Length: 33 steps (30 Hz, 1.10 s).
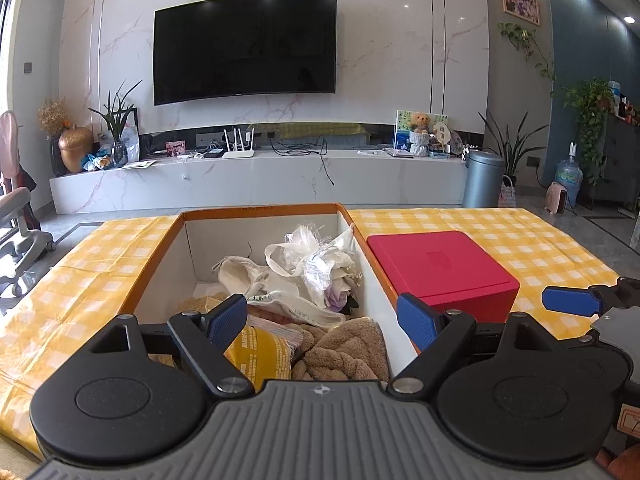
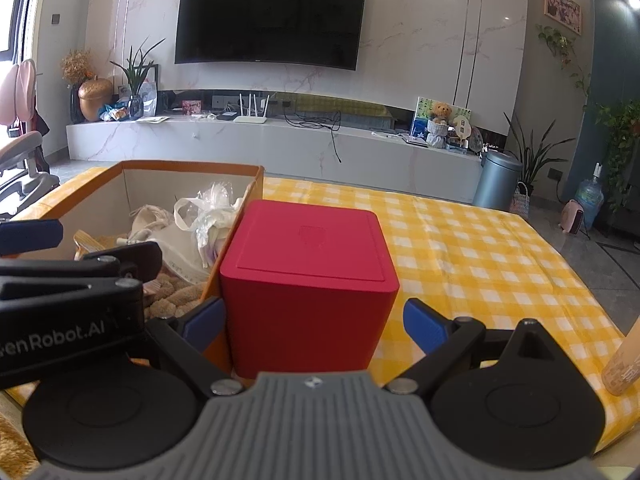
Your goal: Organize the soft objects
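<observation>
While its fingers stand wide apart and empty, the left claw [image 1: 322,318] hovers over an orange-rimmed box [image 1: 160,248] on a yellow-checked bench [image 1: 500,232]. Inside lie a brown towel [image 1: 344,350], a yellow packet [image 1: 260,350], a cloth bag [image 1: 244,276] and white plastic bags [image 1: 316,260]. Alongside, the right claw [image 2: 316,322], also wide, flanks a red box [image 2: 308,280] touching the orange-rimmed one.

Counts: 1 orange cardboard box [image 1: 160,256], 1 red box [image 1: 440,268], 2 grippers: left gripper [image 1: 324,320], right gripper [image 2: 316,324]. Soft stuff in box: 1 brown towel [image 1: 344,352], 1 yellow packet [image 1: 260,352], 1 cloth bag [image 1: 244,276].
</observation>
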Motion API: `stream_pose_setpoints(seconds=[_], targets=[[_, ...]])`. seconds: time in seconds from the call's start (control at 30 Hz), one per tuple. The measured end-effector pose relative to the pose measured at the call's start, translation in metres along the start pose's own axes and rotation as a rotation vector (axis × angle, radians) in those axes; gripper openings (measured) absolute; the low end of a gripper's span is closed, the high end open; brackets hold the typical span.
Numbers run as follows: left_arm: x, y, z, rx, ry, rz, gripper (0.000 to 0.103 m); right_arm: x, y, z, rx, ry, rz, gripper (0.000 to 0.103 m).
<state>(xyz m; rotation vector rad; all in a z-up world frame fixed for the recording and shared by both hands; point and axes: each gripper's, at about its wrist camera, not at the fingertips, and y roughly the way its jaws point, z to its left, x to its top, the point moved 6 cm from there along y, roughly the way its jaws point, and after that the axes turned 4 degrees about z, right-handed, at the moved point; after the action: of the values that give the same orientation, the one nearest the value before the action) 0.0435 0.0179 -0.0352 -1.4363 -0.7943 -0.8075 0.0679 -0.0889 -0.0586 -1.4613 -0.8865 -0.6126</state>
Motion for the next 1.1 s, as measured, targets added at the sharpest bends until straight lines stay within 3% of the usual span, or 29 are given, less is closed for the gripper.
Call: stream_pose_setpoints(seconds=[1.1], targets=[[-0.0042, 0.0088, -0.0003, 0.004, 0.005, 0.051, 0.099, -0.0082, 0.0080, -0.0006, -0.004, -0.005, 0.035, 0.094]])
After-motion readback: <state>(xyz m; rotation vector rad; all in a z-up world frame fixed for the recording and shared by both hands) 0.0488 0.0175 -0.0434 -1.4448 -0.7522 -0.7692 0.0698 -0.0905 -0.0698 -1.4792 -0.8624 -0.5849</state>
